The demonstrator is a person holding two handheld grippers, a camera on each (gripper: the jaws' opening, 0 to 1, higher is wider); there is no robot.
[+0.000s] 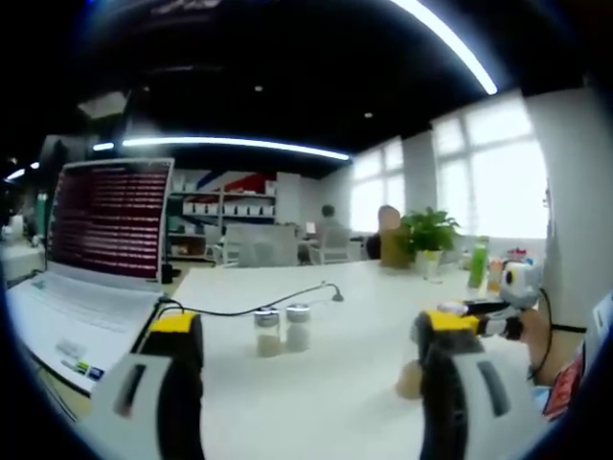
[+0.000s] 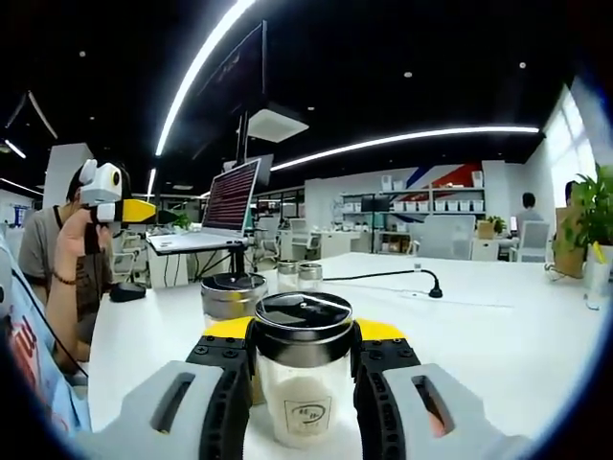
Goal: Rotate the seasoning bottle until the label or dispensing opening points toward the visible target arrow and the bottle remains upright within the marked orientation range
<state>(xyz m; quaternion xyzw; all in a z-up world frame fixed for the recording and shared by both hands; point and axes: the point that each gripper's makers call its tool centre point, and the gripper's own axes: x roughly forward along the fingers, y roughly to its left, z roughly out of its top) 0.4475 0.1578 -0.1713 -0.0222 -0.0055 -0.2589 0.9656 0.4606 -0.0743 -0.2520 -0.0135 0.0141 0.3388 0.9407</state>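
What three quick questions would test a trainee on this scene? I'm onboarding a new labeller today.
1. True or false: the right tool has its jaws closed on a seasoning bottle.
2. In the left gripper view, how many small bottles stand side by side on the white table ahead of the left tool?
3. Multiple choice: the laptop in the left gripper view has its lid (a) closed, (b) open with the screen lit, (c) removed.

Key: 1 true; 2 two; 3 b.
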